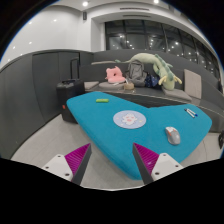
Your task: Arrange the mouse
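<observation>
A grey computer mouse (173,135) lies on a teal table (105,135), to the right and a little beyond my right finger. A round white mat (129,120) sits near the middle of the table. My gripper (112,160) is open and empty, its two magenta-padded fingers (78,160) spread wide over the near edge of the table. Nothing stands between them.
A small white block (193,112) lies at the table's far right and a green pen-like thing (101,100) at its far left. Behind the table stands a grey sofa (150,93) with plush toys (158,68), and a dark suitcase (68,99) to the left.
</observation>
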Available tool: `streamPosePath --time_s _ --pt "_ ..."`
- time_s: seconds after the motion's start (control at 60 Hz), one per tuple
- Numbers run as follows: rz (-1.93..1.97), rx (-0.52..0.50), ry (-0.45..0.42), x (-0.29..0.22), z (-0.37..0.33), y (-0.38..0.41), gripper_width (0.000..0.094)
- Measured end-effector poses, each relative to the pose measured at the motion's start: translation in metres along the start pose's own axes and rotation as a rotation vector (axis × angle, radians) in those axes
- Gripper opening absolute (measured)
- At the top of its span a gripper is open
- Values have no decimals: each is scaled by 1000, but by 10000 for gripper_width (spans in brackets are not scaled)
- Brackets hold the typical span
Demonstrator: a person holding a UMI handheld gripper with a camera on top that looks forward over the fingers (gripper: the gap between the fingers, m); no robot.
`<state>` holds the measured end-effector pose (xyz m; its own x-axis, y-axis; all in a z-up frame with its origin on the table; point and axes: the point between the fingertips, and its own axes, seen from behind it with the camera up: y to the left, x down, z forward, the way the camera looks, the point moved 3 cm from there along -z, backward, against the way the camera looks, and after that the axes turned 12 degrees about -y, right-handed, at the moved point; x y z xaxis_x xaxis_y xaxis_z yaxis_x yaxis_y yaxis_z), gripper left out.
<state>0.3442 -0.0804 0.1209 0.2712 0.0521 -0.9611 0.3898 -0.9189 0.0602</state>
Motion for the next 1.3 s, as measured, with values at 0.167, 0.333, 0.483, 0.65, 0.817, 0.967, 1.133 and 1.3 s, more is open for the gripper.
streamPosePath --time_s 0.167,0.333,0.483,0.65,0.817,0.967,1.133,1.3 --pt "-9 101 -1 4 1 -58 848" --pt "-18 228 22 20 0 -131 847" --pt "-20 286 21 36 1 -189 847" --pt "-39 334 29 55 7 -232 848" --pt "-11 349 19 64 27 -256 846" --pt "1 365 10 65 59 -277 844" --pt "19 386 9 65 95 -299 842" --pt "20 420 39 66 134 -325 855"
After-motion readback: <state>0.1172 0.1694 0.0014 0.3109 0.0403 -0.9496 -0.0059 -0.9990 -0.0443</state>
